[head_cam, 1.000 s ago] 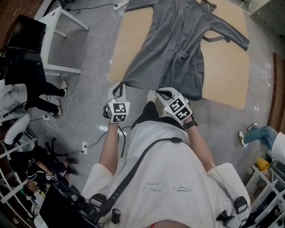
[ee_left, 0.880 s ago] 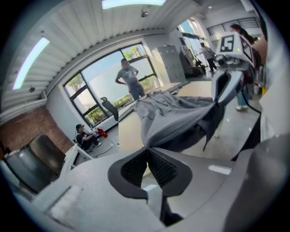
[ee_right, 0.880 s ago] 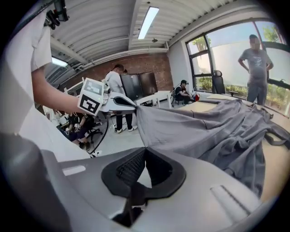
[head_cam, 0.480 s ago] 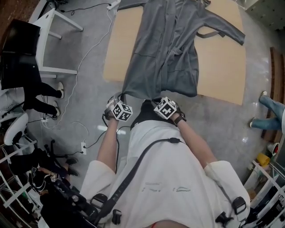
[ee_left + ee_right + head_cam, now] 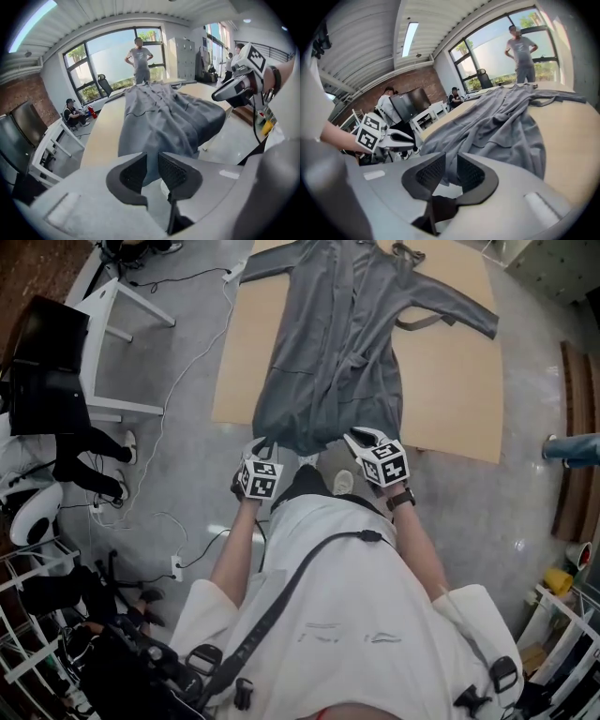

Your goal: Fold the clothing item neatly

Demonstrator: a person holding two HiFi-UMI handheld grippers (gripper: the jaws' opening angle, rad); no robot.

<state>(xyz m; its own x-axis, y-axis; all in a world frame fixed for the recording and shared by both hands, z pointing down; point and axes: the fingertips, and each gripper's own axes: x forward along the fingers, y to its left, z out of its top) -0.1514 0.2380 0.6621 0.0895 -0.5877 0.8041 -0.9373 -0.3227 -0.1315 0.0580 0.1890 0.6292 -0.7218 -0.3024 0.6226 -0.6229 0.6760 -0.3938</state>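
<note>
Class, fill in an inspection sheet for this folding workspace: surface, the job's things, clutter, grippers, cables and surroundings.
Surface: wooden table, bare around the garment.
Job's things: grey robe spread flat with sleeves out, hem hanging over the near edge; not yet folded.
Clutter: nothing seen on the table.
Grippers: left gripper and right gripper are at the hem. Both sets of jaws have just been opening. The hem shows in each gap, and the pads are not pressing on it.
Cables: white cable trails over the floor left of the table.
Surroundings: white desk at left; a person stands by the windows.
</note>
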